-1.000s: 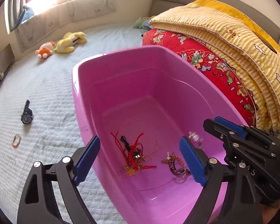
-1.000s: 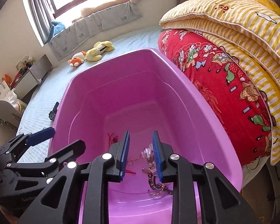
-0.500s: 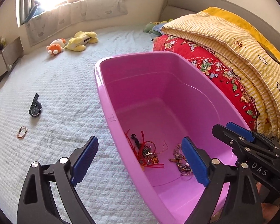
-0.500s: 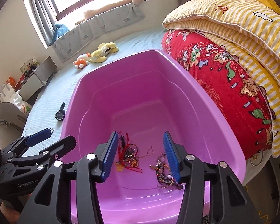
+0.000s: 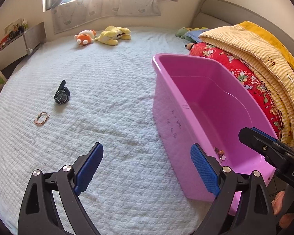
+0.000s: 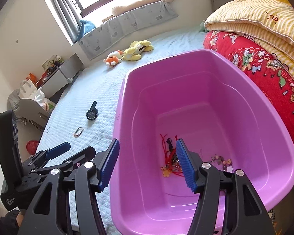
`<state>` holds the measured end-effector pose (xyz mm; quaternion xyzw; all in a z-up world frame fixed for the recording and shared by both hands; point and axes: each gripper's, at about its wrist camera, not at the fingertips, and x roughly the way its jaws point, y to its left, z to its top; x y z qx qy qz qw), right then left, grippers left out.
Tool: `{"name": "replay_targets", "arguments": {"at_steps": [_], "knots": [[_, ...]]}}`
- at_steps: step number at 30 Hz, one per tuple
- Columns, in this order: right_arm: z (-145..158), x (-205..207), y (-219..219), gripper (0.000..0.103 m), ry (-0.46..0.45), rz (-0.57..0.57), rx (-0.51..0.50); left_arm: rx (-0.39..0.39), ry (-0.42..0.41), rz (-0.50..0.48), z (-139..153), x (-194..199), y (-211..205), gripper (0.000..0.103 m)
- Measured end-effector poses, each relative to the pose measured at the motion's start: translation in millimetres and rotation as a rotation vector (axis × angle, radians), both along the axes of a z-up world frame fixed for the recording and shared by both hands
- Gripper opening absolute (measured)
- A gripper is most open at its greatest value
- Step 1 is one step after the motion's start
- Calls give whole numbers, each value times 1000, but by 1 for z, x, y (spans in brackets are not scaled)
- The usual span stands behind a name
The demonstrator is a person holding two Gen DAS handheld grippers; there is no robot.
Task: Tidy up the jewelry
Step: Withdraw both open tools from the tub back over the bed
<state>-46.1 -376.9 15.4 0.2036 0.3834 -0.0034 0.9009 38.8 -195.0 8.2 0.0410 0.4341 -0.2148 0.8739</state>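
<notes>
We are holding our right gripper wide open over the near rim of the pink tub, where red cords and charm bracelets are lying, while a black watch is resting on the bedspread.

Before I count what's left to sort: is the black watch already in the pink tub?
No, the black watch lies on the white bedspread, outside the pink tub.

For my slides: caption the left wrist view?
Open left claw over the bedspread, facing watch and bracelet beside the pink tub.
</notes>
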Motion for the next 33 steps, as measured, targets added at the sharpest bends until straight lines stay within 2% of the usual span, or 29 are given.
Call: {"name": "replay_targets", "arguments": {"at_steps": [8, 12, 17, 25, 33], "knots": [[16, 15, 52, 62, -59, 125, -10, -1, 23, 122, -14, 7, 67, 90], [29, 20, 85, 67, -117, 209, -31, -5, 18, 177, -19, 7, 100, 90], [32, 31, 122, 68, -141, 277, -44, 17, 2, 225, -25, 4, 135, 90], [13, 46, 185, 72, -131, 380, -19, 14, 3, 309, -42, 0, 190, 90], [-37, 63, 227, 73, -66, 424, -38, 6, 43, 408, -76, 9, 237, 90]]}}
